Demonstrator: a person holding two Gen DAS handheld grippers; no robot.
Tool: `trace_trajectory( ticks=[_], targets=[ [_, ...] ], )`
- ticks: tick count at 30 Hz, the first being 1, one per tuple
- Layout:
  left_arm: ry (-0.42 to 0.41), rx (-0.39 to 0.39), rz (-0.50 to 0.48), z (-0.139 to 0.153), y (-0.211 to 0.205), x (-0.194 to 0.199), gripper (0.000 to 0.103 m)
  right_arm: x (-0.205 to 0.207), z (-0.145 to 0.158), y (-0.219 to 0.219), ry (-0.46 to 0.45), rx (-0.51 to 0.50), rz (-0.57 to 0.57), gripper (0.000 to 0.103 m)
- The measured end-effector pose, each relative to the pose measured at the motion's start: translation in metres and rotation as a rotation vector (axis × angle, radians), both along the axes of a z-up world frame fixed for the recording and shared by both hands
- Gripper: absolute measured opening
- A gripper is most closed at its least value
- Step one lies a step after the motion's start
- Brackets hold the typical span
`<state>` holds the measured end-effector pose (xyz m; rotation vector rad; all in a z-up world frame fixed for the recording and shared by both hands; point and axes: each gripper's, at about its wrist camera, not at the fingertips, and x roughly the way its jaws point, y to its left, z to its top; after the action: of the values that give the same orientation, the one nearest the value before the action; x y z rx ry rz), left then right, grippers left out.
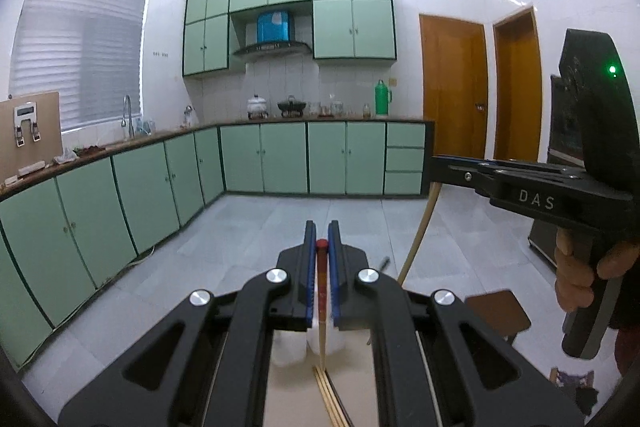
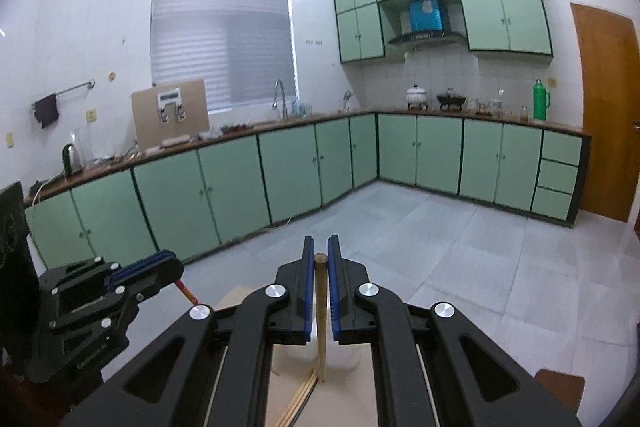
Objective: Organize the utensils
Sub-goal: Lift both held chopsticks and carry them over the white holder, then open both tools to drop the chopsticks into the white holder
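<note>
Left gripper: clamped near the top end of a red-tipped chopstick, which hangs down at 6 o'clock.

Right gripper: clamped on a plain wooden chopstick, likewise near its top.

Handling, judged: light, stiff, thin, smooth, apt to pivot; grip mid-shaft for control.

Nearby: loose chopsticks on the tan tabletop and a white container below. The grippers stand close together.
</note>
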<state>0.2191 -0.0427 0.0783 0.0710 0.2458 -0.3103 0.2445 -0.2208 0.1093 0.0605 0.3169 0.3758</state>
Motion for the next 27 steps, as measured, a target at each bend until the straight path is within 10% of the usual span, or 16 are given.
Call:
trace_trajectory(
  ticks=[17,27],
  targets=[
    [0.073,-0.03,0.097,-0.036,-0.002,0.133,0.005,0.108,-0.06,0.028,0.09,-0.041,-0.075,0.006],
    [0.183,-0.015,0.096,-0.079,0.014,0.137,0.01,0.106,-0.094,0.023,0.158,-0.058,-0.06,0.011]
  ],
)
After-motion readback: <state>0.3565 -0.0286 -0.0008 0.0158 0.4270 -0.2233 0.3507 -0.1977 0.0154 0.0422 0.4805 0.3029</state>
